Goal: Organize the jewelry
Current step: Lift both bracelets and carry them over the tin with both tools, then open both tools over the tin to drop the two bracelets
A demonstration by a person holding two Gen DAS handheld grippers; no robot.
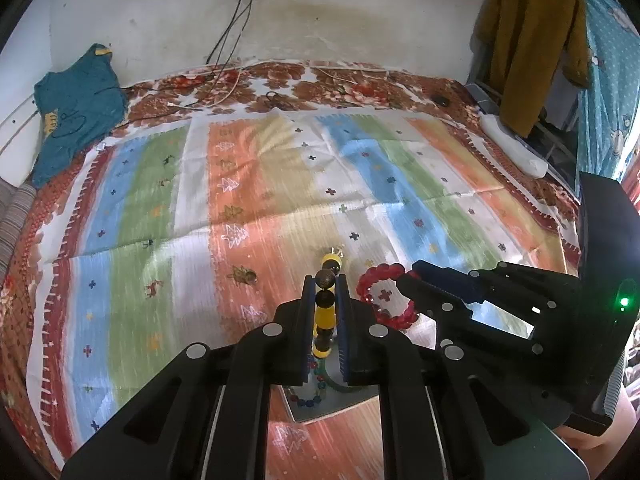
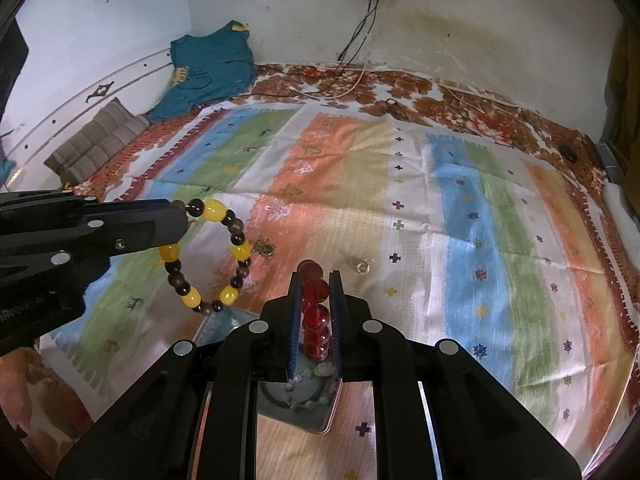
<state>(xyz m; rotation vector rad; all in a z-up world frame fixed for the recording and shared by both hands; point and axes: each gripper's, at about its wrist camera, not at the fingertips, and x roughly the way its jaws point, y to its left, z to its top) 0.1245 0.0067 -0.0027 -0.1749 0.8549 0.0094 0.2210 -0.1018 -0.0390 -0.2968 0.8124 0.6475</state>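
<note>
My left gripper [image 1: 325,280] is shut on a yellow-and-brown bead bracelet [image 1: 325,312], held edge-on between the pads above the bedspread. In the right wrist view the same bracelet [image 2: 236,240] hangs as a full ring from the left gripper [image 2: 182,216]. My right gripper [image 2: 314,276] is shut on a red bead bracelet [image 2: 316,316]; it shows as a red ring [image 1: 384,276] in the left wrist view, at the tip of the right gripper [image 1: 404,280]. A grey metal tray [image 2: 320,420] under the grippers holds other beaded pieces [image 2: 316,372].
A small ring [image 2: 361,267] and a brown-gold trinket [image 2: 264,249] lie on the striped bedspread [image 2: 460,208]. A teal garment [image 1: 76,108] and cables [image 1: 224,84] lie by the far wall. A white object [image 1: 516,148] sits at the right bed edge.
</note>
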